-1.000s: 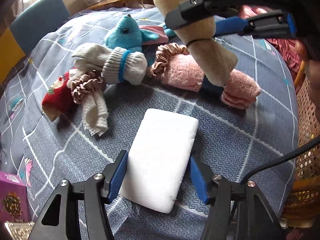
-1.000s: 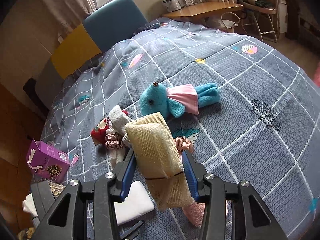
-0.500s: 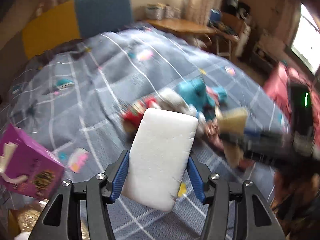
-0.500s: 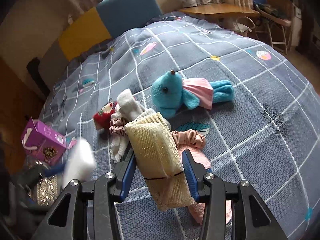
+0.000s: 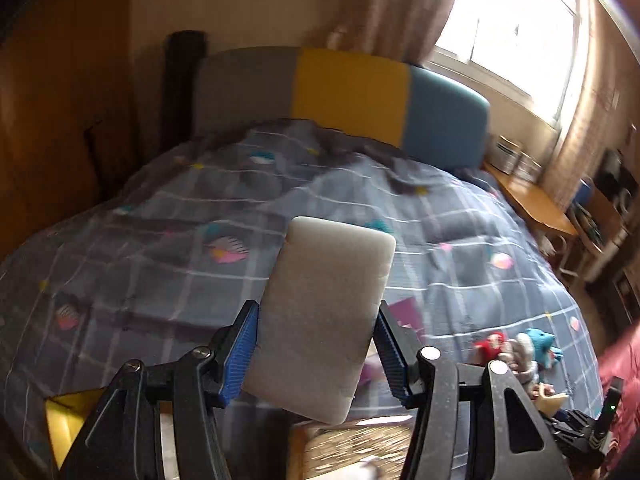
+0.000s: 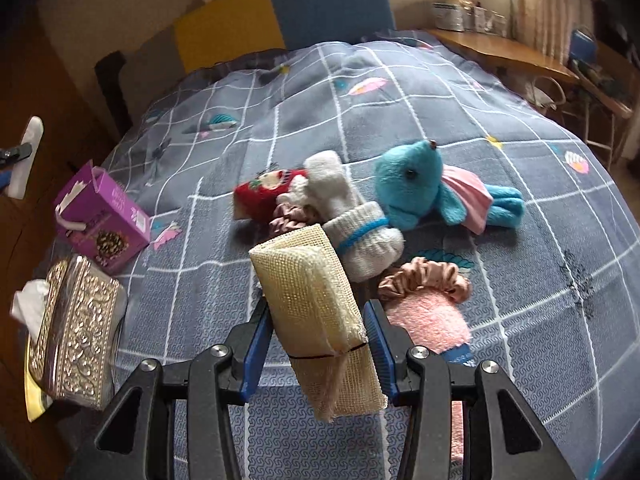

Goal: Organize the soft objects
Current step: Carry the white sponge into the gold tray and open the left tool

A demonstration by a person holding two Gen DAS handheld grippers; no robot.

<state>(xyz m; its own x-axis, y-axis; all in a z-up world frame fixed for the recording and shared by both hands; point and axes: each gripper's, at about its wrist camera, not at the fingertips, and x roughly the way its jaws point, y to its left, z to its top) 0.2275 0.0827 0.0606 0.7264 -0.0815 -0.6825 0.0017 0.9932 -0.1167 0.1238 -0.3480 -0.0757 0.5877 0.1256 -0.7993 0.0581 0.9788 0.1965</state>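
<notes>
My left gripper point(image 5: 318, 354) is shut on a white sponge block point(image 5: 326, 308), held in the air over the bed's edge. That block and gripper also show at the far left of the right wrist view as the white sponge point(image 6: 26, 156). My right gripper point(image 6: 318, 350) is shut on a beige mesh sponge point(image 6: 310, 300), tilted above the quilt. On the quilt lie a blue plush toy point(image 6: 424, 196), a white sock roll point(image 6: 360, 236), a red plush point(image 6: 266, 196), a pink scrunchie point(image 6: 426, 282) and a pink towel point(image 6: 430, 320).
A purple box point(image 6: 100, 220) stands at the bed's left edge beside a silver embossed tissue box point(image 6: 76, 324). The grey checked quilt point(image 5: 160, 280) covers the bed up to a grey, yellow and blue headboard point(image 5: 348, 88). A wooden desk point(image 6: 504, 50) stands at the far right.
My left gripper has lifted the white sponge off the quilt, rolled and swung left toward the bed's edge. My right gripper has drifted a little and rolled, still holding the mesh sponge.
</notes>
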